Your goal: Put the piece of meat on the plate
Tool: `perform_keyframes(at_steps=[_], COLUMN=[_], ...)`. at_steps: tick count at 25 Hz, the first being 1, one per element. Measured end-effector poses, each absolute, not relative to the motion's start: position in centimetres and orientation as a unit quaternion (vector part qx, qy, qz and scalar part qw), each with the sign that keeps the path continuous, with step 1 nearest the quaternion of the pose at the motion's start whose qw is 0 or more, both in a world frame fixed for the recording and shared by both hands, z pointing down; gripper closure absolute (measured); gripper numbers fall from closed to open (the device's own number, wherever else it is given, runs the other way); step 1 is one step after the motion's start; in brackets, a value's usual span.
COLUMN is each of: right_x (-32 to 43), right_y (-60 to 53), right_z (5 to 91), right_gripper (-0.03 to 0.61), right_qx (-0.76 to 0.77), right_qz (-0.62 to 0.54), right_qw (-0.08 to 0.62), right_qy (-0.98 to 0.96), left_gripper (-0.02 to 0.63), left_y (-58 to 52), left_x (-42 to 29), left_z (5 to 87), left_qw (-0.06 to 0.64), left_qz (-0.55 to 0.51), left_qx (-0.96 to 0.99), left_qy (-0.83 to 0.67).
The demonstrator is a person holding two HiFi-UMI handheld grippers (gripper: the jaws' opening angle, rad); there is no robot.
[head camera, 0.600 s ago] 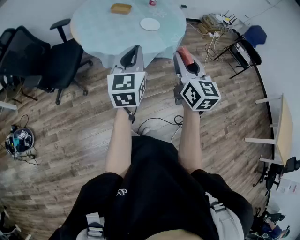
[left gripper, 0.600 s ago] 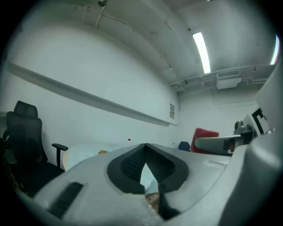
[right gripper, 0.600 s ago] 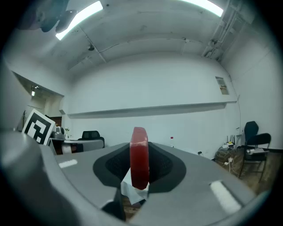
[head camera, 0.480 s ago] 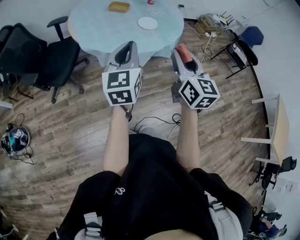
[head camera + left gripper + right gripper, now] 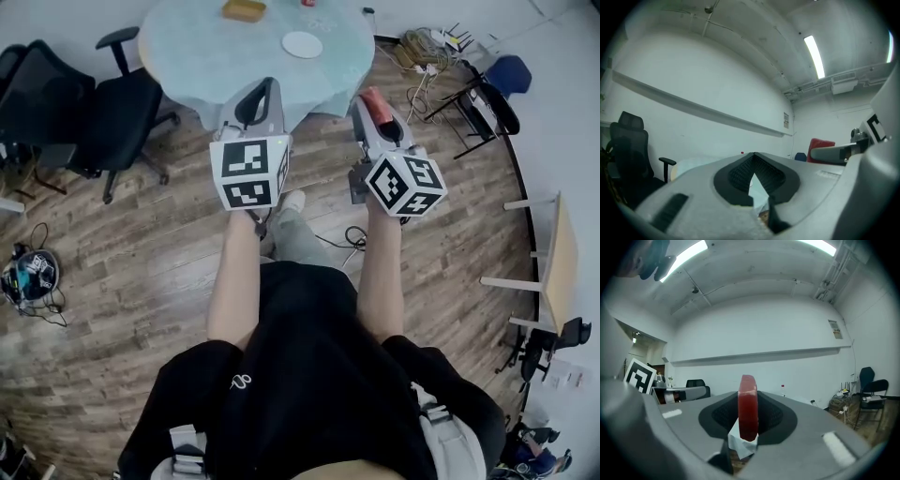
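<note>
Carrying step: right gripper (image 5: 368, 97) fingers are pinching the piece of meat (image 5: 379, 111); left gripper (image 5: 265, 91) fingers are pressing together, empty. Next, reaching the seemingly bare plate (image 5: 302, 44), upper centre on the bench (image 5: 187, 47).

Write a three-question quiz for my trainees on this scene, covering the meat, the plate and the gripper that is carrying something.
1. True or false: the meat already lies on the plate.
2. Where does the plate stand? A. on the wooden floor; B. on the round table; C. on a black chair.
3. Fill in: the right gripper is shut on the ____.

Key: 1. False, the plate is bare. 2. B. 3. meat.
</note>
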State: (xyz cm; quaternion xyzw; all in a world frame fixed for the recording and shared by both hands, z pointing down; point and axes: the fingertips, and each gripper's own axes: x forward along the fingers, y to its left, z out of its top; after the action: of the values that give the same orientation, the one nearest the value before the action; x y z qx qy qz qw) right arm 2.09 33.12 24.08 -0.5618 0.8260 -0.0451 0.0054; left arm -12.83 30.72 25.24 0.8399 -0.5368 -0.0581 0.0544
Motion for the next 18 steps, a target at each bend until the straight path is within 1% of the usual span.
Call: perform_keyframes(at_steps=[7, 11, 15, 18], right_x=[3.5, 6.0, 6.8, 6.8], right_y=[28.7, 23.2, 16.9, 11.4], right_z=[24.3, 24.9, 28.1, 30.5], right_gripper=[0.474, 0.474, 0.474, 0.474], right_qx=[-0.561, -0.560, -0.556, -0.540], right_qz=[-0.049, -0.056, -0.087, -0.109], right_qw=[0.025, 0.034, 0.033, 0.032], right_qy=[0.826, 0.826, 0.826, 0.834], left_gripper=[0.618, 0.618, 0.618, 0.618], left_y=[26.1, 21.2, 15.9, 10.7], left_x=[-12.9, -10.7, -8.4, -6.7], left_z=[25.1, 25.4, 27.2, 29.3], left_qw=[0.043, 0.031, 0.004, 0.016], left_qz=[-0.047, -0.037, 0.005, 0.012], left_qx=[0.835, 0.834, 0.833, 0.837], left_qy=[-0.547, -0.549, -0.553, -0.547])
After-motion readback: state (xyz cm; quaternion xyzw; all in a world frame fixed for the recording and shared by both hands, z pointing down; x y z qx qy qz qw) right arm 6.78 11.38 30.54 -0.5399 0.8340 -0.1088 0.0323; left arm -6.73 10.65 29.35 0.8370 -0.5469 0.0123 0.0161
